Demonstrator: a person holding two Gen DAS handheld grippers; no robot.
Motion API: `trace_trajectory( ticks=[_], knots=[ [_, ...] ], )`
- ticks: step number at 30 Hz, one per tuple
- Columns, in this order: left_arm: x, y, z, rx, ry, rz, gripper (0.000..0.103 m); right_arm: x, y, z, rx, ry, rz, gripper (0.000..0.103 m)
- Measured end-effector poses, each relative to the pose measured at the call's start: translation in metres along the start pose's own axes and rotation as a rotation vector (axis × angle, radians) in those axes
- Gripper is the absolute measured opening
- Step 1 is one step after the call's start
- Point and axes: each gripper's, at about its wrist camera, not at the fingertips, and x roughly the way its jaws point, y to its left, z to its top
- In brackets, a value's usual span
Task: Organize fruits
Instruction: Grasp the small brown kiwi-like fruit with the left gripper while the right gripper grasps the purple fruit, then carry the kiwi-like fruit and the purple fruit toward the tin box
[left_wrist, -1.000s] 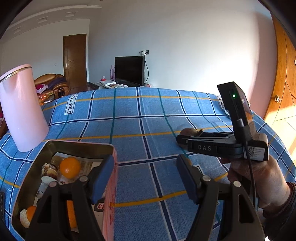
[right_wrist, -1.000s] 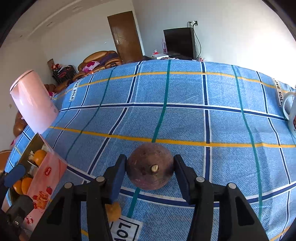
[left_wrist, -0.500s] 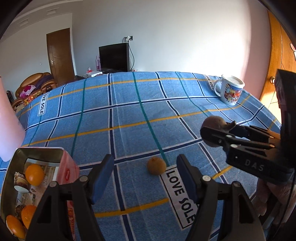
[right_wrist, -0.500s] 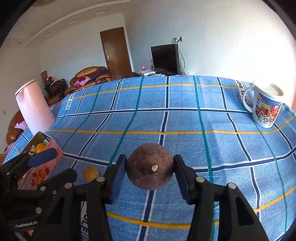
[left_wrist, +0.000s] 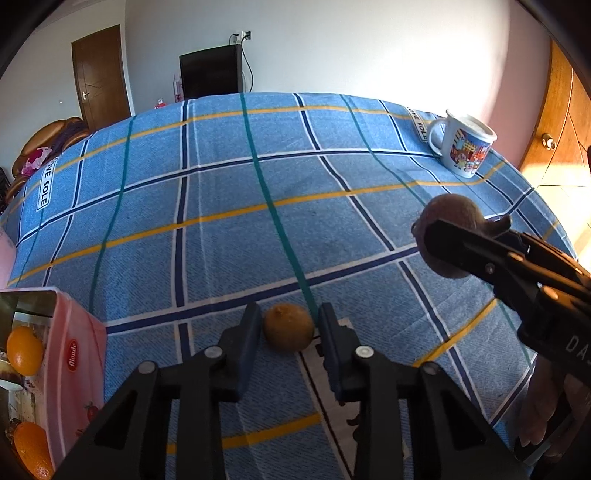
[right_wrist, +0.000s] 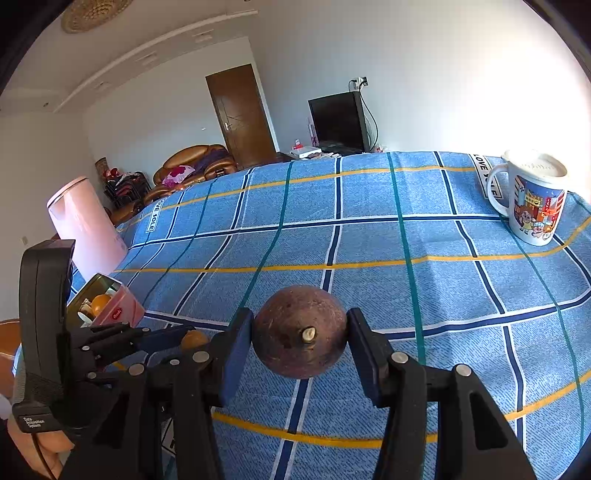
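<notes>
My right gripper (right_wrist: 300, 338) is shut on a round dark brown fruit (right_wrist: 299, 345) and holds it above the blue checked cloth; the fruit also shows in the left wrist view (left_wrist: 448, 218). My left gripper (left_wrist: 288, 328) is low on the cloth with its jaws close on either side of a small yellow-brown fruit (left_wrist: 288, 330); contact with the pads is not clear. The small fruit also shows in the right wrist view (right_wrist: 194, 339). A pink tin box (left_wrist: 77, 365) at the left holds oranges (left_wrist: 24, 349).
A printed white mug (left_wrist: 463, 146) stands at the far right of the table (left_wrist: 221, 192). A pink kettle (right_wrist: 86, 221) stands at the far left beyond the tin (right_wrist: 120, 312). The table edge drops away on the right.
My left gripper has swung right from the tin, moved down to the small fruit, and narrowed its jaws around it. My right gripper has lifted the brown fruit higher.
</notes>
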Motion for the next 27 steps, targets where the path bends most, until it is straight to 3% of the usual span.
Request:
trace_trajectory(
  ticks=[15,27],
  knots=[
    [-0.034,0.004,-0.002,-0.012,-0.181,-0.02,0.028,-0.017,0.006,-0.002,-0.038,-0.094,0.028,0.053],
    [-0.056,0.009,-0.01,-0.035,-0.297,0.014,0.028,-0.029,0.011,-0.004,-0.066,-0.159,0.034,0.053]
  ],
)
